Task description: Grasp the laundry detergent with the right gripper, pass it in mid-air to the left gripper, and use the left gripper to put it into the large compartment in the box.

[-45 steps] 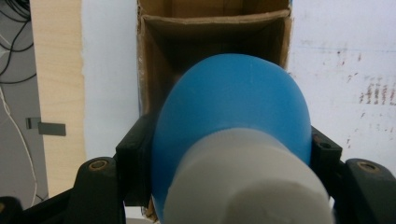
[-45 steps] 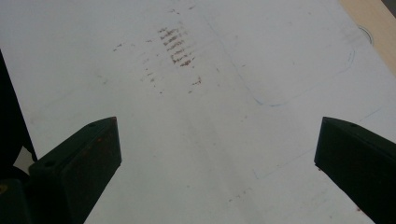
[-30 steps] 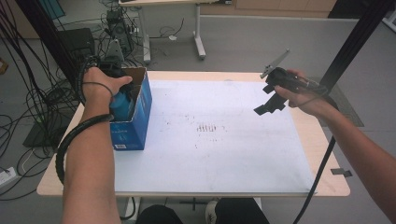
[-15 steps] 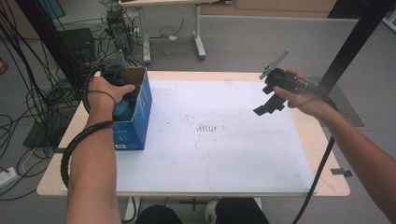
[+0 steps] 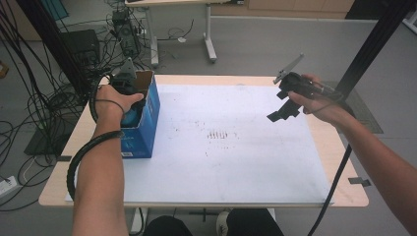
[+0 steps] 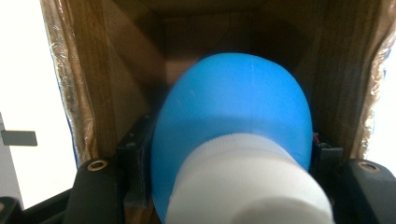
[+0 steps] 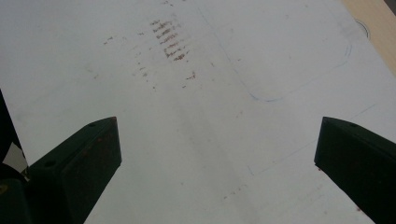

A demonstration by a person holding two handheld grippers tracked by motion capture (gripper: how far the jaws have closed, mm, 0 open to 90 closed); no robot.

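Observation:
A blue cardboard box (image 5: pixel 142 135) with an open top stands at the table's left edge. My left gripper (image 6: pixel 231 154) reaches down into it and is shut on a blue bottle (image 6: pixel 233 102) with a white cap (image 6: pixel 247 186). The box's brown inner walls (image 6: pixel 107 84) surround the bottle. From above, a hand (image 5: pixel 115 101) covers this gripper, and a bit of the blue bottle (image 5: pixel 132 118) shows inside the box. My right gripper (image 5: pixel 282 110) hangs over the table's far right, with nothing held. Its jaws stand wide open (image 7: pixel 217 154) above the white sheet (image 7: pixel 210 93).
A large white paper sheet (image 5: pixel 236 162) with faint brown marks covers most of the wooden table (image 5: pixel 344 196). Cables (image 5: pixel 29 113) lie on the floor at the left. Another table's legs (image 5: pixel 209 34) stand behind, and a black post (image 5: pixel 373 44) rises at the right.
My left hand has sunk a little deeper into the box with the bottle. The right hand has stayed where it was.

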